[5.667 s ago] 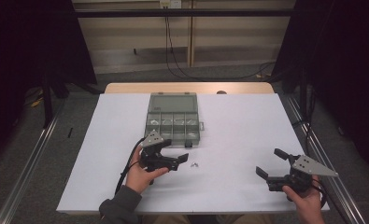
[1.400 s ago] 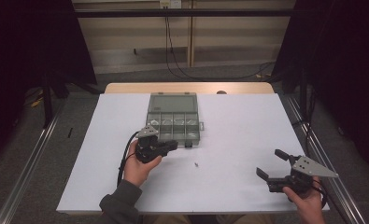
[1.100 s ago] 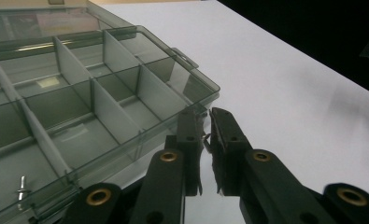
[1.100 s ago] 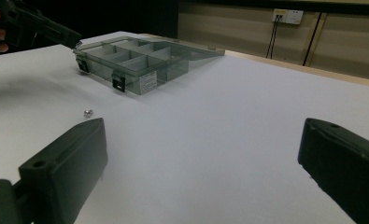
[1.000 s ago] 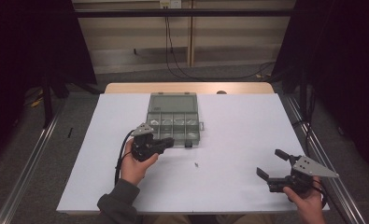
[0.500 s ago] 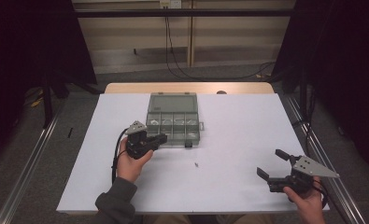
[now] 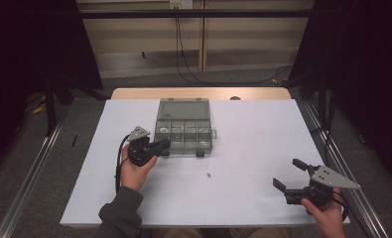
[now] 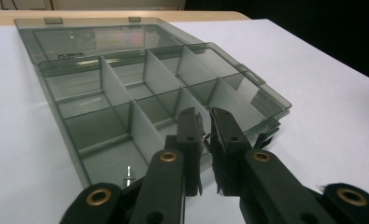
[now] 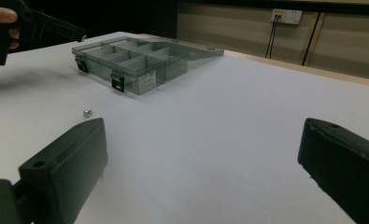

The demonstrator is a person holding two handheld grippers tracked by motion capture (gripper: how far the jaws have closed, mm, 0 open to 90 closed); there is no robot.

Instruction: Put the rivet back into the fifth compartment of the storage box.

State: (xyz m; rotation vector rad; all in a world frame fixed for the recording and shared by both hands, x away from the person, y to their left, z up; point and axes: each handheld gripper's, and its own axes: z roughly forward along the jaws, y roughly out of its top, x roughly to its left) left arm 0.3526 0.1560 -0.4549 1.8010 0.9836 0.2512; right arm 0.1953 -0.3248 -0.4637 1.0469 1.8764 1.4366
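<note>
Jaws of my right gripper [image 7: 289, 176] stood wide apart with nothing between them, low over the near right part of the white table [image 7: 253, 148], the hand [image 7: 327, 215] holding it at the near edge. Ahead of it, well apart, a small screw [image 7: 209, 174] lay alone on the bare white surface; in the right gripper view the same screw [image 9: 86, 112] sat just beyond my left-hand jaw. Farther on and to the left, my left gripper [image 7: 160, 146] was closed, its two black fingertips [image 8: 189, 122] drawn nearly together; I could not tell whether they pinched anything. Its tips hovered at the near left corner of the clear plastic organiser box [image 7: 184, 134], just over the nearest compartments. In the left gripper view a small screw [image 8: 126, 173] lay in the near compartment of the box [image 8: 126, 93], beside my jaw. Beyond that, the lid [image 7: 182, 107] lay folded back flat toward the table's far edge
</note>
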